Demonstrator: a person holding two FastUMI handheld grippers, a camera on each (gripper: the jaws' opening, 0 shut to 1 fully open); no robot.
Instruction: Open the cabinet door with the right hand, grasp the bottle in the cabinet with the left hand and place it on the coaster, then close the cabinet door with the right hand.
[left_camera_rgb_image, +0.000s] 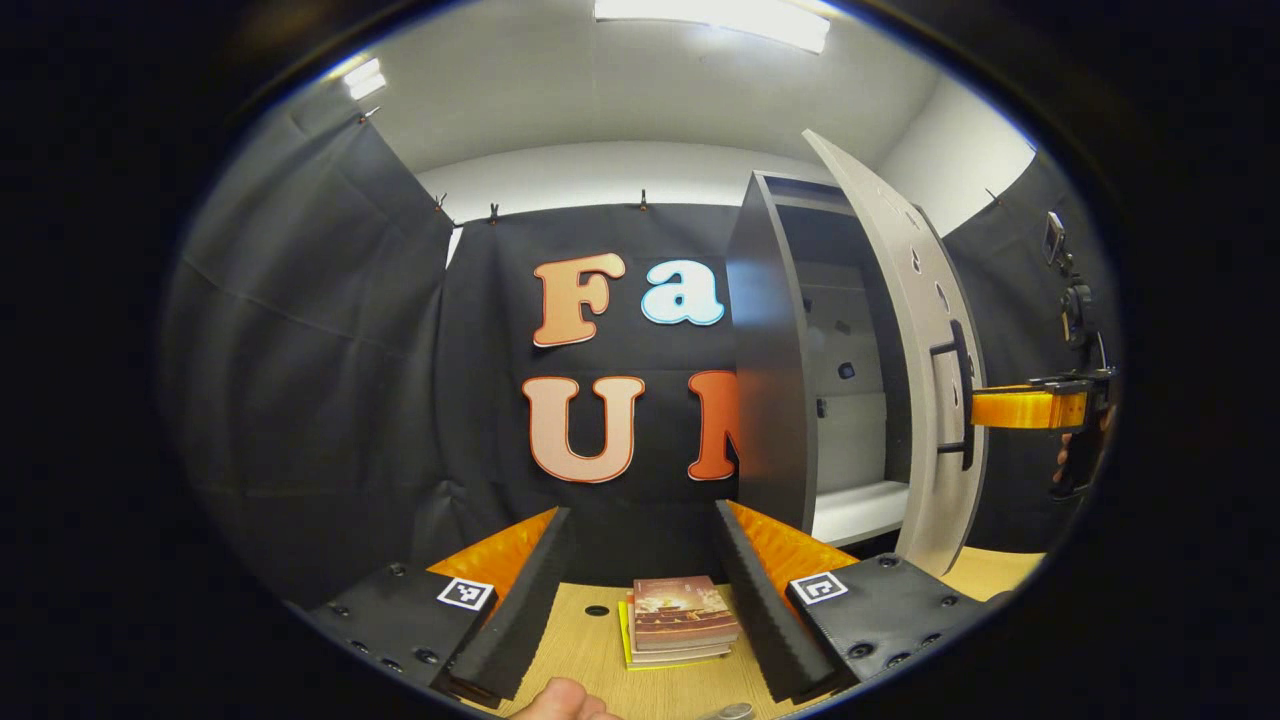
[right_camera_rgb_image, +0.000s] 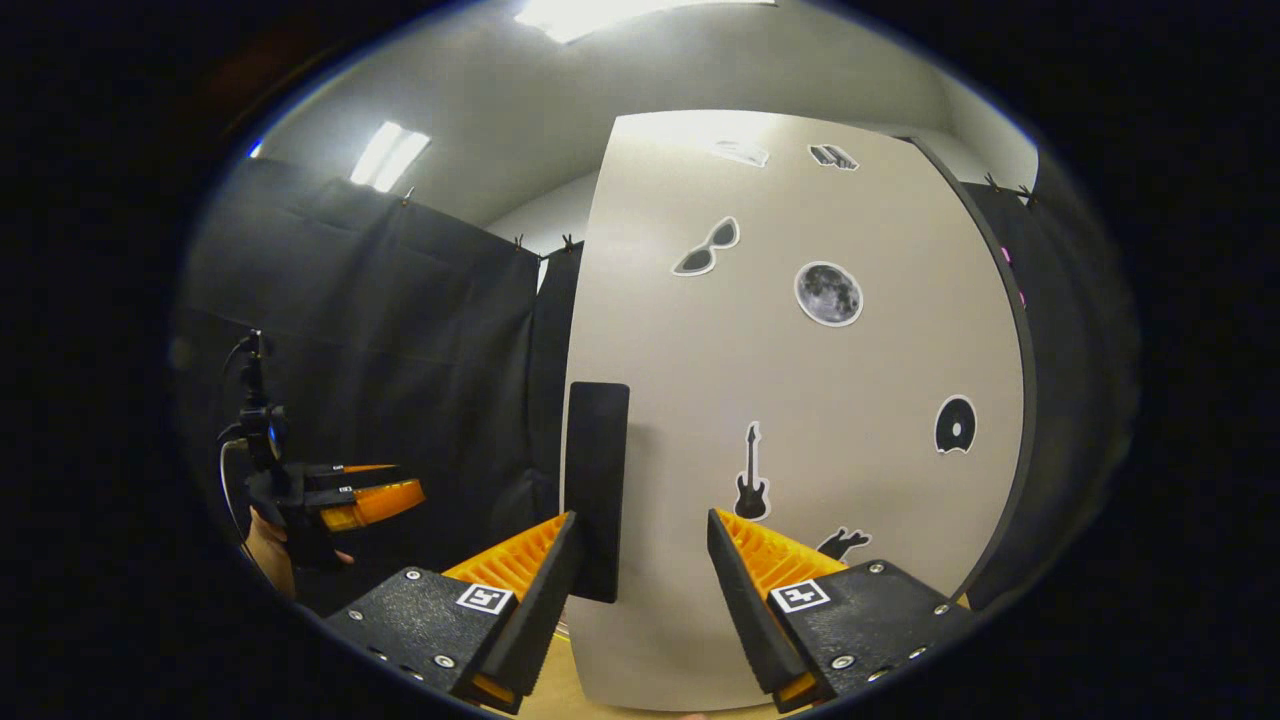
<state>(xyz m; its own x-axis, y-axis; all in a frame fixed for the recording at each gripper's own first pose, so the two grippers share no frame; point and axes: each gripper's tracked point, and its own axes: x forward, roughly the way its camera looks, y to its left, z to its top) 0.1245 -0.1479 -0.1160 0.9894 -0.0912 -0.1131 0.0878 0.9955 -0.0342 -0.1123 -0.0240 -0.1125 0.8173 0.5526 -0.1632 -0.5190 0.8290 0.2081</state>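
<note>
Cabinet (left_camera_rgb_image: 770, 340) standing at about 2 o'clock in the left gripper view, dark-sided with a pale interior and a white shelf (left_camera_rgb_image: 860, 510) low inside; whether a bottle stands within cannot be told from the visible part of the interior. The cabinet door (left_camera_rgb_image: 900, 330) is swung partly open, its edge turned toward the camera, with a dark bar handle (left_camera_rgb_image: 958, 395) on its outer face. In the right gripper view the door (right_camera_rgb_image: 800, 400) spans the centre and 3 o'clock, pale and set with stickers: sunglasses (right_camera_rgb_image: 707, 247), a moon (right_camera_rgb_image: 828, 294), a disc (right_camera_rgb_image: 955, 425) and a guitar (right_camera_rgb_image: 751, 487); its handle (right_camera_rgb_image: 597, 490) lies at about 6 o'clock, just ahead of the gap between the fingers, nearer the left one. The right gripper (right_camera_rgb_image: 640, 540) has its jaws spread apart, not closed on the handle; it also appears at 3 o'clock in the left gripper view (left_camera_rgb_image: 1000, 408), just beside the handle. The left gripper (left_camera_rgb_image: 640, 550) is likewise released, holding nothing, above a wooden tabletop (left_camera_rgb_image: 590, 640) bearing a small stack of square coasters (left_camera_rgb_image: 680, 620) at 6 o'clock; it shows at 9 o'clock in the right gripper view (right_camera_rgb_image: 385, 495), held by a hand (right_camera_rgb_image: 270, 550). Black cloth (left_camera_rgb_image: 320, 350) drapes the booth walls beneath a white ceiling with strip lights (left_camera_rgb_image: 720, 20).
</note>
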